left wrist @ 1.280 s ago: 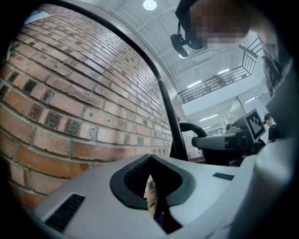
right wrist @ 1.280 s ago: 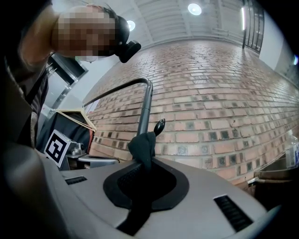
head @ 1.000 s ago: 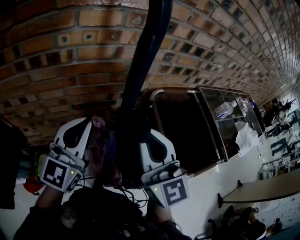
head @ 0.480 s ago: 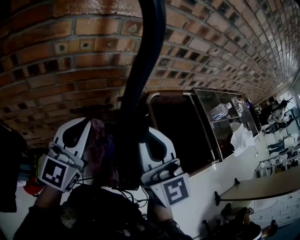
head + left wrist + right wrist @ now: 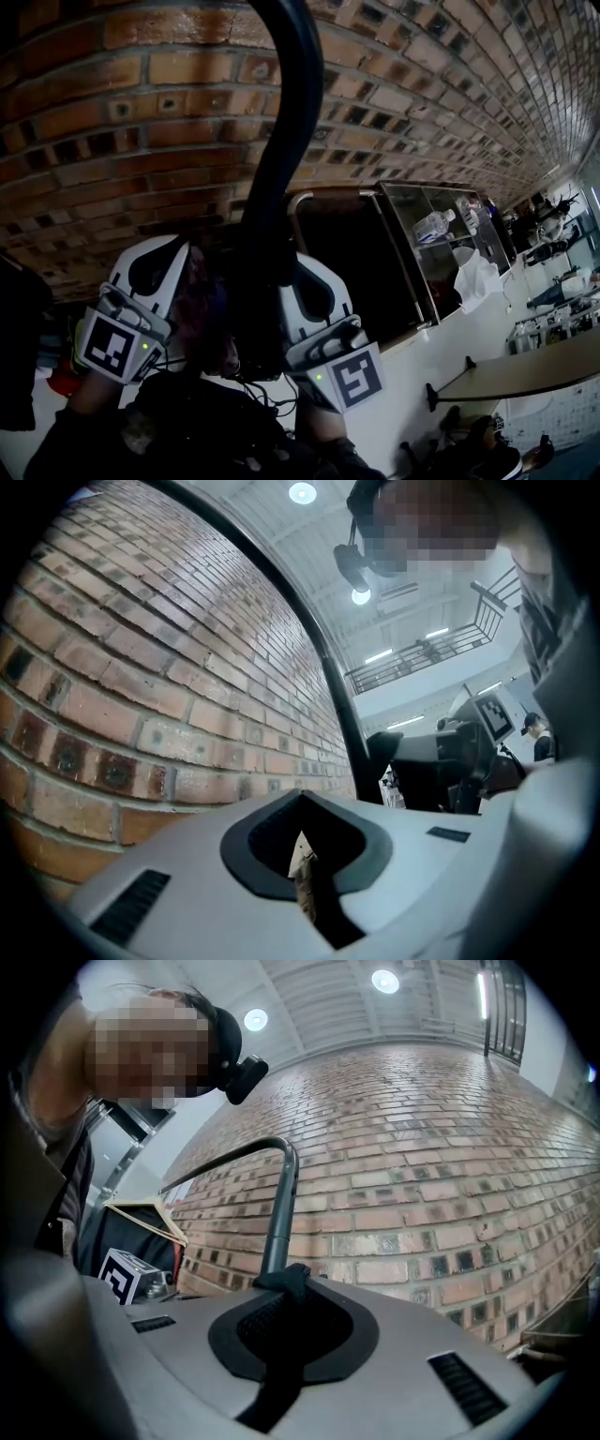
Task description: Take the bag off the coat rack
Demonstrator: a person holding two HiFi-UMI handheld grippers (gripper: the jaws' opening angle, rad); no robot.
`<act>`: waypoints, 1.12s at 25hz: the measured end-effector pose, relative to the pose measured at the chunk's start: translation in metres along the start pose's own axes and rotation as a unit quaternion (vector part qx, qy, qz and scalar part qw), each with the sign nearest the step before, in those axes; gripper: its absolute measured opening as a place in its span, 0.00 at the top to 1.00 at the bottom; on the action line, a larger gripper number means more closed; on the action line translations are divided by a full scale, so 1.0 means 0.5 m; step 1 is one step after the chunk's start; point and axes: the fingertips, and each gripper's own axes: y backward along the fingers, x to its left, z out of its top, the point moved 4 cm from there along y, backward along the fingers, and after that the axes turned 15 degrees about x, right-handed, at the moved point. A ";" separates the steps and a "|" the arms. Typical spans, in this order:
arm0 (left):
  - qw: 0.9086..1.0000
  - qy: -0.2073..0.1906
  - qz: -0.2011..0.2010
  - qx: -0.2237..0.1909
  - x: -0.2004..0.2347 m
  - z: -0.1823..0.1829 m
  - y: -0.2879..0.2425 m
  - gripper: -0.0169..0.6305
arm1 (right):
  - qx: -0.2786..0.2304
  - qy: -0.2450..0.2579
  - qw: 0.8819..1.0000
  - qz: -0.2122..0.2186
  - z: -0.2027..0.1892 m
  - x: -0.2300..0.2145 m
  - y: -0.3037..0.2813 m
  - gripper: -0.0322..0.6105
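Black strap (image 5: 289, 1281) sits clenched in the right gripper (image 5: 279, 1327), and a tan strip (image 5: 304, 878) in the left gripper (image 5: 300, 846). Both point to 12 o'clock, likely to lift the bag (image 5: 202, 295) off the rack hook (image 5: 286, 122).

Brick wall (image 5: 141, 112) fills bkgd. Glass cabinet (image 5: 448, 251) at right w/ bottle (image 5: 433, 225) inside; table (image 5: 534, 373) near it. Round ceiling lights (image 5: 302, 492) on, railing (image 5: 422, 653) up high.

A brick wall (image 5: 141, 112) – against it a glass cabinet (image 5: 410, 267) holding a bottle (image 5: 433, 225), a table (image 5: 534, 375) nearby
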 end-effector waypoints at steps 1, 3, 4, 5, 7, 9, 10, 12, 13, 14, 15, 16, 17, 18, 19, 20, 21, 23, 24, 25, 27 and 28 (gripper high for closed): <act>1.000 0.000 0.000 -0.001 0.002 0.002 -0.001 0.92 | -0.002 -0.001 1.000 0.003 0.002 0.000 -0.001 0.93; 1.000 -0.001 0.001 -0.003 0.005 0.004 -0.003 0.92 | -0.006 -0.002 1.000 0.009 0.005 0.000 -0.002 0.93; 1.000 -0.001 0.002 -0.003 0.006 0.004 -0.004 0.92 | -0.008 -0.003 1.000 0.012 0.007 -0.001 -0.003 0.93; 1.000 -0.002 0.002 -0.003 0.007 0.005 -0.005 0.92 | -0.010 -0.004 1.000 0.014 0.008 -0.001 -0.003 0.93; 1.000 -0.002 0.002 -0.001 0.008 0.003 -0.006 0.92 | -0.013 -0.009 1.000 0.020 0.010 -0.002 -0.004 0.93; 1.000 -0.002 0.002 0.002 0.010 -0.001 -0.009 0.92 | -0.019 -0.018 0.999 0.024 0.012 -0.007 -0.002 0.93; 1.000 -0.001 0.002 0.002 0.011 -0.001 -0.011 0.92 | -0.023 -0.021 0.999 0.025 0.015 -0.011 -0.001 0.93; 1.000 -0.001 0.002 -0.001 0.013 0.000 -0.014 0.92 | -0.040 -0.027 0.999 0.022 0.031 -0.023 -0.001 0.93; 1.000 -0.001 0.002 -0.002 0.014 0.000 -0.016 0.92 | -0.050 -0.029 0.998 0.020 0.041 -0.029 -0.002 0.93; 1.000 -0.001 0.002 -0.001 0.015 0.000 -0.018 0.92 | -0.055 -0.029 0.998 0.020 0.048 -0.035 -0.001 0.93; 1.000 -0.002 0.002 -0.001 0.015 -0.001 -0.020 0.92 | -0.056 -0.025 0.998 0.017 0.052 -0.042 0.000 0.93; 1.000 -0.002 0.001 0.000 0.015 0.000 -0.021 0.92 | -0.058 -0.019 0.998 0.012 0.056 -0.050 0.002 0.93; 1.000 -0.002 0.001 0.000 0.014 0.000 -0.022 0.92 | -0.063 -0.015 0.998 0.004 0.064 -0.060 0.004 0.93; 1.000 -0.002 0.000 0.000 0.013 0.001 -0.022 0.92 | -0.070 -0.013 0.997 -0.006 0.072 -0.071 0.006 0.93; 1.000 -0.002 -0.001 0.001 0.012 0.001 -0.023 0.92 | -0.075 -0.014 0.997 -0.015 0.079 -0.082 0.009 0.93; 1.000 -0.002 -0.001 0.002 0.011 0.001 -0.024 0.92 | -0.079 -0.017 0.996 -0.025 0.083 -0.094 0.013 0.93; 1.000 -0.001 -0.002 0.003 0.010 0.000 -0.025 0.92 | -0.083 -0.022 0.996 -0.036 0.085 -0.107 0.018 0.93; 1.000 -0.001 -0.003 0.003 0.008 -0.003 -0.026 0.92 | -0.085 -0.035 0.994 -0.058 0.081 -0.131 0.033 0.93; 1.000 -0.001 -0.004 0.003 0.006 -0.004 -0.026 0.92 | -0.085 -0.040 0.993 -0.067 0.075 -0.139 0.041 0.93; 1.000 -0.001 -0.005 0.003 0.004 -0.006 -0.024 0.92 | -0.082 -0.044 0.993 -0.073 0.068 -0.143 0.050 0.93; 1.000 0.000 -0.004 0.004 0.001 -0.010 -0.021 0.92 | -0.075 -0.045 0.993 -0.079 0.051 -0.140 0.062 0.93; 1.000 0.000 -0.004 0.005 -0.001 -0.011 -0.019 0.92 | -0.070 -0.046 0.993 -0.079 0.042 -0.136 0.066 0.93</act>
